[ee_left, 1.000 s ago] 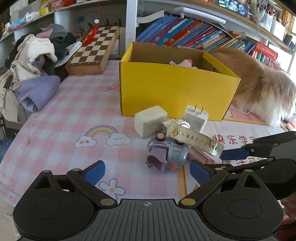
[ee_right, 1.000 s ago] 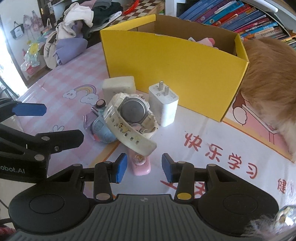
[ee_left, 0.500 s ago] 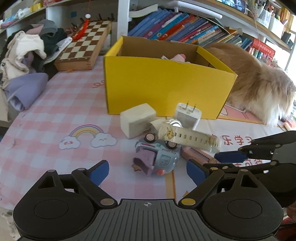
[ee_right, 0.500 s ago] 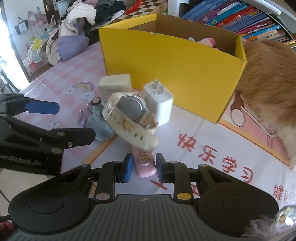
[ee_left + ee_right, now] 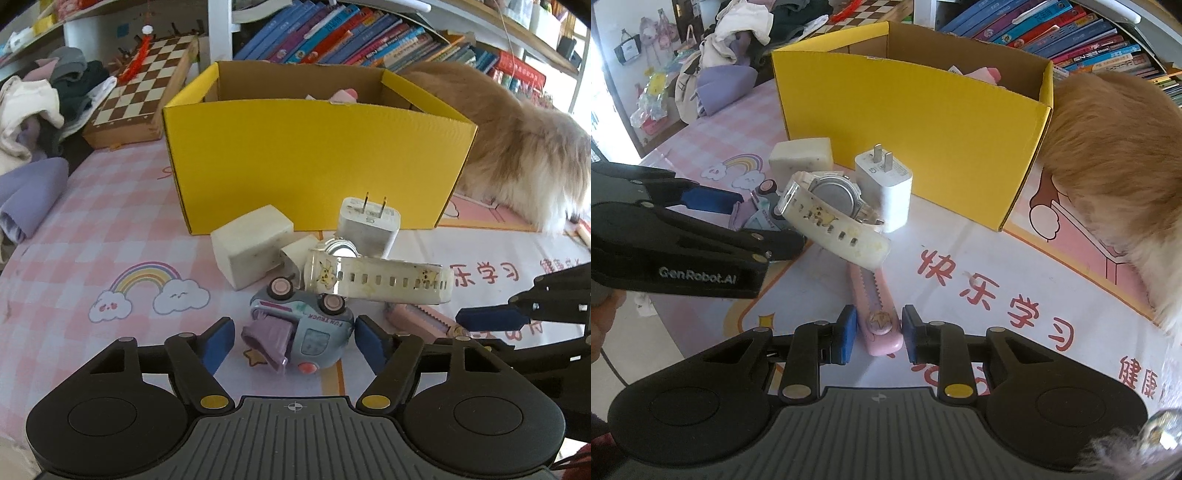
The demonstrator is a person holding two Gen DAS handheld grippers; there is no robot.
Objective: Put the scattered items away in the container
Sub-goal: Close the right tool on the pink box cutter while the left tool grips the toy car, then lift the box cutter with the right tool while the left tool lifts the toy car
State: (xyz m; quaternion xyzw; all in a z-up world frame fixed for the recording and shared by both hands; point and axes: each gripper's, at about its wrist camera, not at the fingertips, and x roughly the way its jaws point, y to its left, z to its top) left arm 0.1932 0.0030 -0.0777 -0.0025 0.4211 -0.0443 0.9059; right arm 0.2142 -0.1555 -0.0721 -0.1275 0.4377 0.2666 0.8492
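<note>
A yellow cardboard box [image 5: 314, 162] stands open on the table with a pink item inside. In front of it lie a white block [image 5: 251, 245], a white charger [image 5: 367, 225], a white watch [image 5: 376, 280], a grey-blue toy truck [image 5: 306, 332] and a pink utility knife [image 5: 877, 314]. My left gripper [image 5: 293, 341] is open, its fingers on either side of the toy truck. My right gripper [image 5: 879, 334] is closed around the near end of the pink knife, pads at its sides. The watch strap rests over the knife's far end.
A furry ginger-and-white animal [image 5: 517, 155] lies against the box's right side. A chessboard [image 5: 144, 96] and a pile of clothes [image 5: 33, 110] sit at the back left. Bookshelves line the back. The left gripper's body [image 5: 683, 243] is close beside the watch.
My left gripper moved forward until its fingers flank the toy truck. My right gripper narrowed from open to gripping the pink knife and moved slightly forward.
</note>
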